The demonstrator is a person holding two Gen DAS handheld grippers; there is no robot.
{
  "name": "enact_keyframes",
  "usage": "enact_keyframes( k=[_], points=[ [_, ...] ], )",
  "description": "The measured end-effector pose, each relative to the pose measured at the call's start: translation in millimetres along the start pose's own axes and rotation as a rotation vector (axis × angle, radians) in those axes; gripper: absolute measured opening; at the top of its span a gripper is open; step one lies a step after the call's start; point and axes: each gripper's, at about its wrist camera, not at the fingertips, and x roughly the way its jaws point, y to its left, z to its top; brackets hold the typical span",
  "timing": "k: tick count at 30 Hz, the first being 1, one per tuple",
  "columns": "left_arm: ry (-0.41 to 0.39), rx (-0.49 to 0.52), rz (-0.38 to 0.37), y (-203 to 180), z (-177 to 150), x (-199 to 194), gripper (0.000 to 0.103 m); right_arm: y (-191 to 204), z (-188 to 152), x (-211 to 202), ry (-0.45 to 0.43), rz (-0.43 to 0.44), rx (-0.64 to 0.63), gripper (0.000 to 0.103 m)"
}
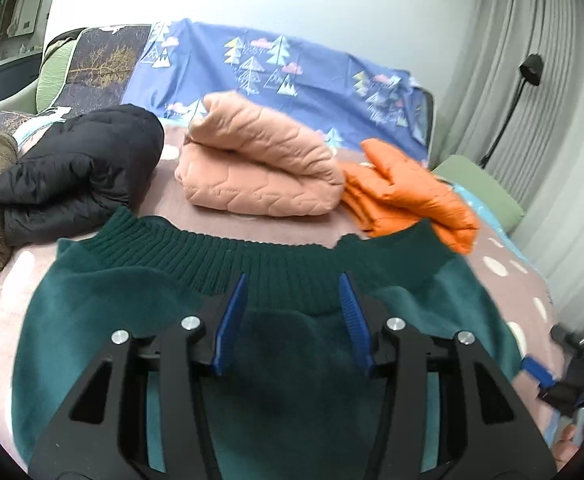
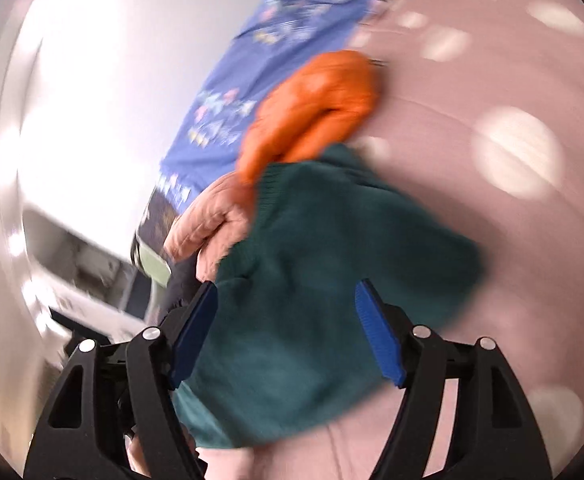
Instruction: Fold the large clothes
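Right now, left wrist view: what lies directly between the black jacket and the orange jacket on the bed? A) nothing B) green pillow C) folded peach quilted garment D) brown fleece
C: the folded peach quilted garment sits between the black jacket and the orange jacket.

I find a home bedroom: a bed (image 1: 503, 268) under a pink dotted sheet, a blue tree-print cover (image 1: 292, 68) against the wall, grey curtains (image 1: 531, 80), and folded jackets (image 1: 260, 168) lying on it.

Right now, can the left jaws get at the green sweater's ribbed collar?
Probably yes. The left gripper stands open right over the ribbed collar of the green sweater, with nothing between them.
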Motion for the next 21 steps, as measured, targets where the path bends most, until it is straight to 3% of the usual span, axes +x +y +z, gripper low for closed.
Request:
enact_keyframes(
  k=[2,8,14,19,21],
  points=[
    [-0.009,-0.020,-0.021,4,-2,-15,0.049,-28,-2,-11,0.000,0.015,0.111,0.074],
    [-0.014,-0.048,-0.077,14,-17,-59,0.052,-54,-12,8,0.095,0.044,0.217,0.078],
    [-0.017,-0.119,-0.115,43,-46,-102,0.055,-42,-10,40,0.077,0.018,0.143,0.079],
    [-0.011,-0.158,-0.157,51,-54,-115,0.056,-24,-3,63,0.025,0.016,0.041,0.101],
    [-0.003,-0.145,-0.178,44,-51,-111,0.056,-19,-3,67,-0.008,0.025,0.021,0.102]
  ],
)
